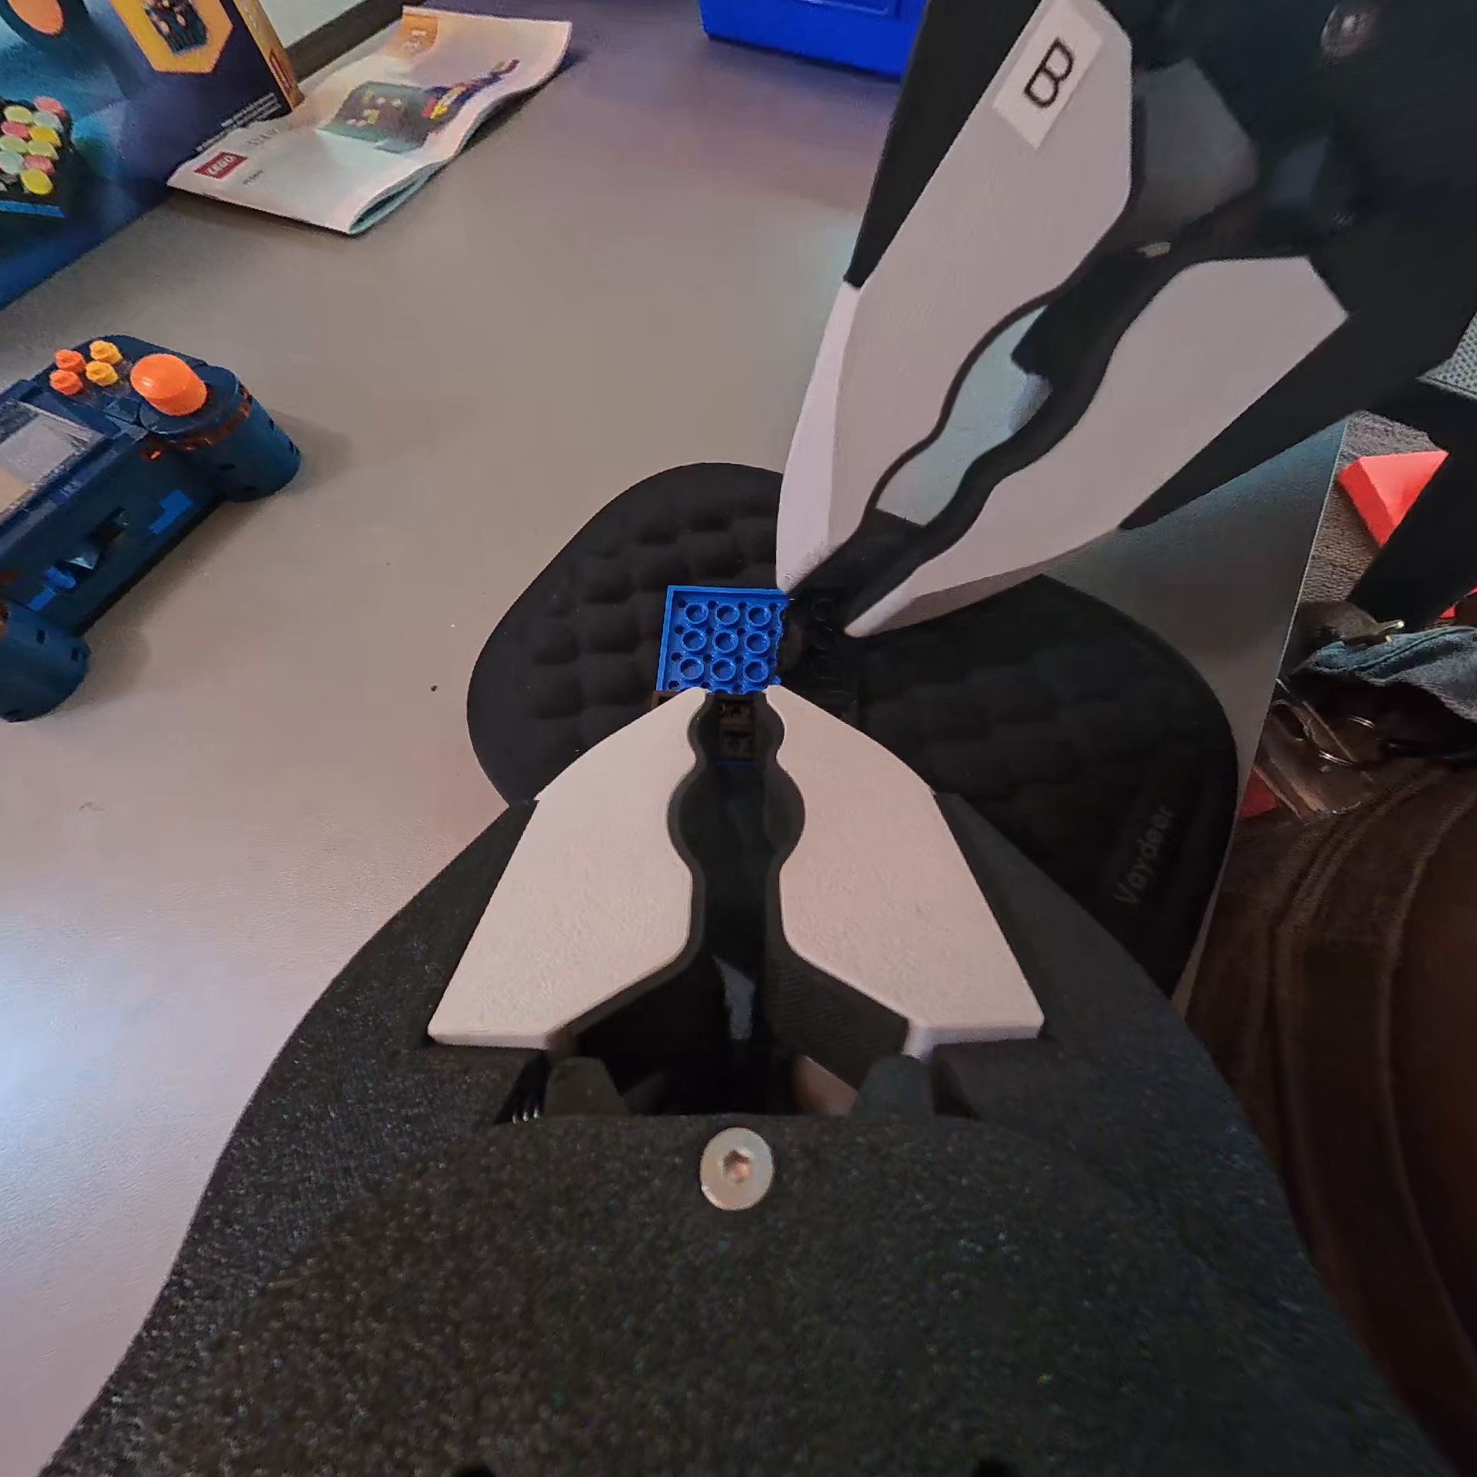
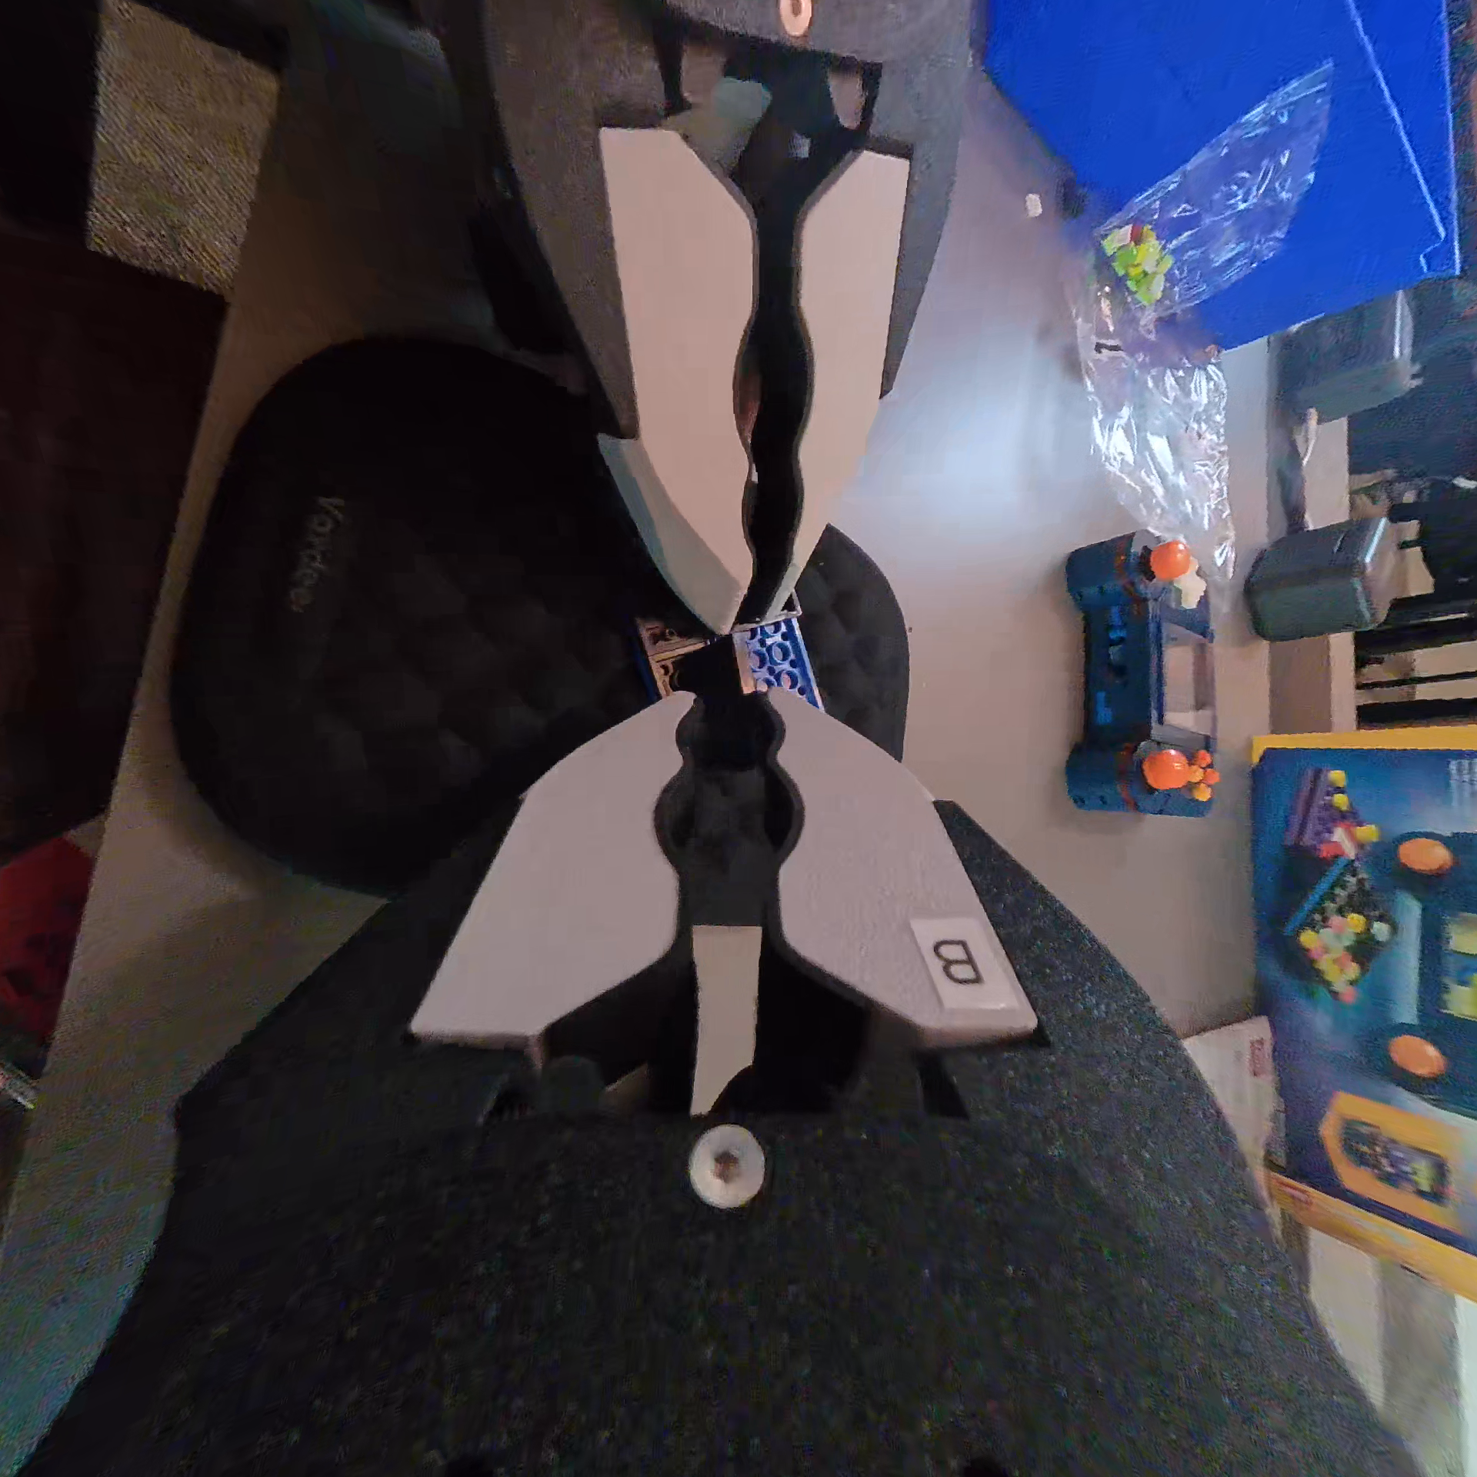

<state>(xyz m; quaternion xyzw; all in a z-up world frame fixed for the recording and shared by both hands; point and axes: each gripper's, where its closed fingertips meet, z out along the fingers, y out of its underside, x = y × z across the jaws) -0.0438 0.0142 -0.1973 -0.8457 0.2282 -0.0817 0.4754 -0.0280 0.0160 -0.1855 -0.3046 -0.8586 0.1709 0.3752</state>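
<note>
A small blue studded plate (image 1: 723,646) with black pieces on it is held above a black padded wrist rest (image 1: 1039,735). My left gripper (image 1: 739,697) is shut on its near edge. My right gripper (image 1: 819,611), marked with a label, comes in from the upper right and is shut on a black piece (image 1: 815,639) at the plate's right edge. In the right wrist view my right gripper (image 2: 731,702) grips the black piece (image 2: 719,663). The blue plate (image 2: 779,663) is beside it, and the left gripper (image 2: 755,611) meets it from above.
A dark blue brick-built controller (image 1: 120,495) with orange knobs lies left on the grey table (image 1: 479,360). An instruction booklet (image 1: 376,136) and a set box (image 1: 160,64) are behind it. A blue bin (image 2: 1199,160) and a clear bag of small pieces (image 2: 1159,360) lie at the far side.
</note>
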